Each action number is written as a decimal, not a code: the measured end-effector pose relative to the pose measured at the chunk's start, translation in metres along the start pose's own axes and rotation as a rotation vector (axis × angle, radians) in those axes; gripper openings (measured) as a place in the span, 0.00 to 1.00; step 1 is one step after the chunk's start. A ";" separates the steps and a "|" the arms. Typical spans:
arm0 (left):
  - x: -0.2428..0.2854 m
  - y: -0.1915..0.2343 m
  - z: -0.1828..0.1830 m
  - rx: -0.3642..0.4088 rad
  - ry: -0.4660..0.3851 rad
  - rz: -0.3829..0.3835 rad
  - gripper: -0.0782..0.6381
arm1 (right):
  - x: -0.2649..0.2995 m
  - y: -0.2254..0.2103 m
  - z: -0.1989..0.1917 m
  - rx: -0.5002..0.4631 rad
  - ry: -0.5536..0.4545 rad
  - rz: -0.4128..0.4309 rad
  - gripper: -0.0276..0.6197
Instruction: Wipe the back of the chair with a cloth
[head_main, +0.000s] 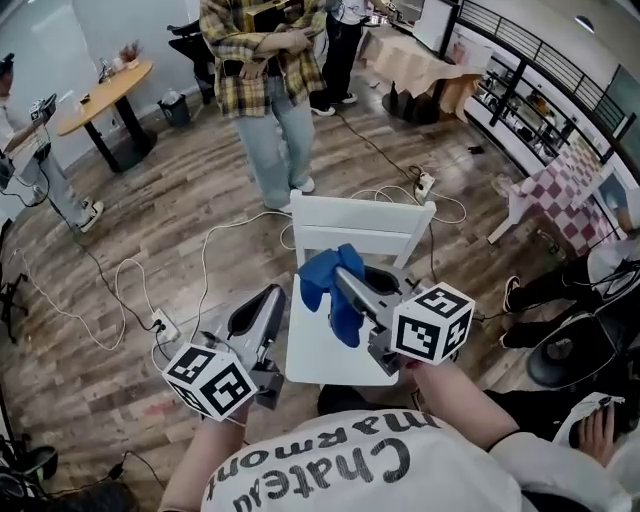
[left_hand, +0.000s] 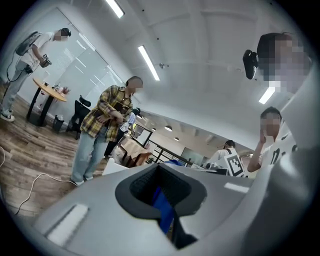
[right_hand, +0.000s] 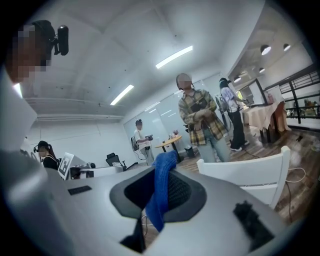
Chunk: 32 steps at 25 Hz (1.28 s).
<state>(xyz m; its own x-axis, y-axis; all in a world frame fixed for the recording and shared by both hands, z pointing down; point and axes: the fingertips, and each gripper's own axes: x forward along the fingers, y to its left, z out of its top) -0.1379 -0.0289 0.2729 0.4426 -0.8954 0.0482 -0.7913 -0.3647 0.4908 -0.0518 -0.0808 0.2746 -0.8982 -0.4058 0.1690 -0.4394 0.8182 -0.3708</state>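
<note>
A white wooden chair stands in front of me, its back (head_main: 365, 225) on the far side and its seat (head_main: 320, 350) near me. My right gripper (head_main: 345, 278) hangs over the seat, shut on a blue cloth (head_main: 328, 285) that droops just short of the back. In the right gripper view the cloth (right_hand: 161, 185) sticks up between the jaws of the right gripper (right_hand: 160, 197), with the chair back (right_hand: 245, 175) to the right. My left gripper (head_main: 272, 300) hovers at the seat's left edge, shut, beside the cloth. In the left gripper view, blue shows through the left gripper's (left_hand: 162, 195) slit.
A person in a plaid shirt (head_main: 265, 60) stands just behind the chair. White cables and a power strip (head_main: 160, 325) lie on the wood floor to the left. A round table (head_main: 105, 95) is at far left, a checked-cloth table (head_main: 565, 185) at right.
</note>
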 end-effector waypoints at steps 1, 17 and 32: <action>0.005 0.005 0.000 -0.003 -0.002 0.000 0.12 | 0.008 -0.008 -0.001 -0.004 0.007 0.001 0.12; 0.053 0.085 -0.012 -0.090 0.045 0.136 0.12 | 0.126 -0.122 -0.032 0.065 0.128 -0.052 0.12; 0.085 0.155 0.010 -0.090 0.216 -0.141 0.12 | 0.180 -0.156 -0.056 0.131 0.134 -0.336 0.12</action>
<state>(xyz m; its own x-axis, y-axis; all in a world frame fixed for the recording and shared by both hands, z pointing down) -0.2271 -0.1646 0.3447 0.6332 -0.7587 0.1533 -0.6790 -0.4494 0.5805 -0.1459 -0.2588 0.4142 -0.7017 -0.5789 0.4153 -0.7122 0.5862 -0.3862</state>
